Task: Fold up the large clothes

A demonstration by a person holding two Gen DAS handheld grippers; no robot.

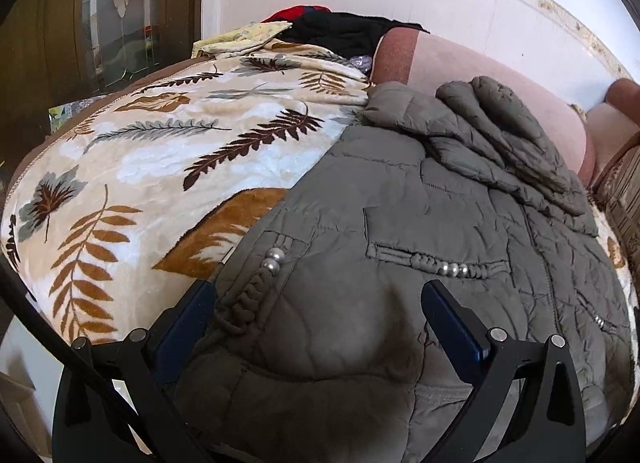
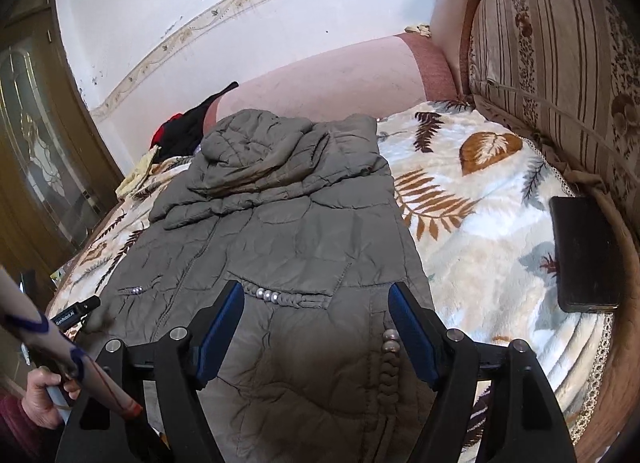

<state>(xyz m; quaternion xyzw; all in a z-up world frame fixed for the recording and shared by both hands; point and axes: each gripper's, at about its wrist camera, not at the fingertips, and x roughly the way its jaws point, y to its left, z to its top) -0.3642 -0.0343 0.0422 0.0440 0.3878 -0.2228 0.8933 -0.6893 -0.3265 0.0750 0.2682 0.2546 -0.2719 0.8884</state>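
While the grey quilted jacket [image 2: 280,231] lies flat on the leaf-patterned blanket [image 2: 480,199] of the bed, both tools hover above its lower hem. On the left gripper [image 1: 320,303] the fingers stand wide, holding nothing. On the right gripper [image 2: 316,315] they are also wide and empty. A black phone [image 2: 584,255] lies right of the jacket.

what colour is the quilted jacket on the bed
Olive-grey jacket, clearest in the right wrist view.
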